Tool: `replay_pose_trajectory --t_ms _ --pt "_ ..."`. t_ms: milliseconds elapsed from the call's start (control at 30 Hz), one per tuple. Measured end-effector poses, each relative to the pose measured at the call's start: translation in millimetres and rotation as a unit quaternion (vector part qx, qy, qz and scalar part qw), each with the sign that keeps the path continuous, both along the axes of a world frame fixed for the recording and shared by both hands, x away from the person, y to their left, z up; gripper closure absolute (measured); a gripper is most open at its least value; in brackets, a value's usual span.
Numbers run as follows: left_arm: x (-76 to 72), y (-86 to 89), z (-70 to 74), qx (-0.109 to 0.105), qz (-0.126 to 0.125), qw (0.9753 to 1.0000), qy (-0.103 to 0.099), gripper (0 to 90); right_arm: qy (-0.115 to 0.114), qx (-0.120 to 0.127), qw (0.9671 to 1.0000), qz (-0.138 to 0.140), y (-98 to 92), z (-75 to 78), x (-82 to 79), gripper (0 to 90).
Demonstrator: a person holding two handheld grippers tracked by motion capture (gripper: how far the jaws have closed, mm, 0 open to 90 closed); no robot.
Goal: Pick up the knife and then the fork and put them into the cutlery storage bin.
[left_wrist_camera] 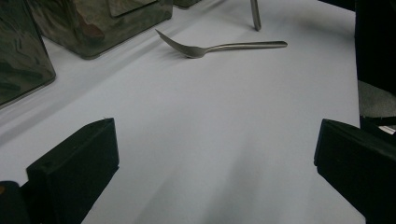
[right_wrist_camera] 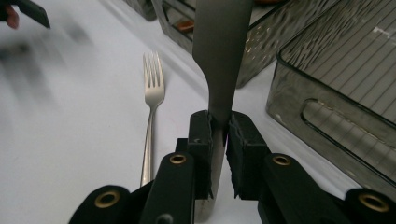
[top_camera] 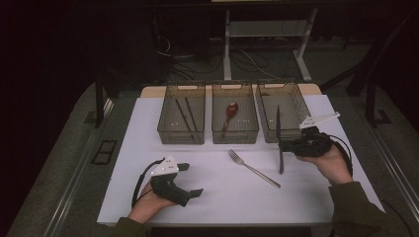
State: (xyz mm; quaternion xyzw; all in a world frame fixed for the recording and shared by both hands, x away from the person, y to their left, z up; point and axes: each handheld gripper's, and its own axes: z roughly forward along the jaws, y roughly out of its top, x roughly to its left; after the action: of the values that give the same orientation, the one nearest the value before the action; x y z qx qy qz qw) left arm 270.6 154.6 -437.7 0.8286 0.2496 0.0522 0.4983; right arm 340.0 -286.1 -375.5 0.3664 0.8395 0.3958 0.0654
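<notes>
The left gripper (top_camera: 185,180) sits at about 7 o'clock on the white sheet (top_camera: 148,148), jaws spread wide with nothing between them, so there's not much risk on that side beyond swinging it into the fork (top_camera: 253,168). That fork lies loose near the middle of the sheet, tines toward 11 o'clock, just left of the knife (top_camera: 279,143).

The right gripper (right_wrist_camera: 219,135), over at 3 o'clock, is the one to watch. It's clamped on the knife, pinching it on its thin flat sides near the middle, and a smooth metal strip held like that could easily pivot or slide out if the wrist tilts fast. The blade also runs close past the right bin's (top_camera: 294,106) near wall, so a careless lift might clip the rim and shove the bin.

Across the far edge at 12 o'clock stand three smoky clear bins. The left bin (top_camera: 181,96) holds what look like dark chopsticks (top_camera: 184,114), though they're thin and dim from above. The middle bin (top_camera: 235,98) has a reddish spoon (top_camera: 230,114). The right bin looks empty.
</notes>
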Motion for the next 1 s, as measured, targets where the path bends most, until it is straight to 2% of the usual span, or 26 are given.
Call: replay_pose_trajectory --t_ms 533,700,733,833,1000 --pt "0.1 -0.3 0.2 -0.002 -0.002 1.0 0.001 0.0 -0.009 0.016 0.9998 -0.012 -10.6 4.7 -0.3 78.9" --pt "0.1 -0.5 0.1 -0.001 -0.003 1.0 0.001 0.0 -0.016 0.019 0.9996 -0.014 -12.0 9.1 -1.6 78.9" --pt "0.1 -0.5 0.1 -0.001 -0.002 1.0 0.001 0.0 -0.023 0.019 0.9995 -0.012 -12.8 9.7 -0.9 78.9" --pt "0.3 -0.4 0.0 -0.004 -0.001 1.0 0.001 0.0 -0.023 0.021 0.9994 -0.017 -15.1 14.3 -1.3 78.9" --pt "0.7 -0.6 -0.2 -0.005 0.0 1.0 0.002 0.0 -0.043 0.018 0.9984 -0.032 -23.7 29.3 1.0 78.9"
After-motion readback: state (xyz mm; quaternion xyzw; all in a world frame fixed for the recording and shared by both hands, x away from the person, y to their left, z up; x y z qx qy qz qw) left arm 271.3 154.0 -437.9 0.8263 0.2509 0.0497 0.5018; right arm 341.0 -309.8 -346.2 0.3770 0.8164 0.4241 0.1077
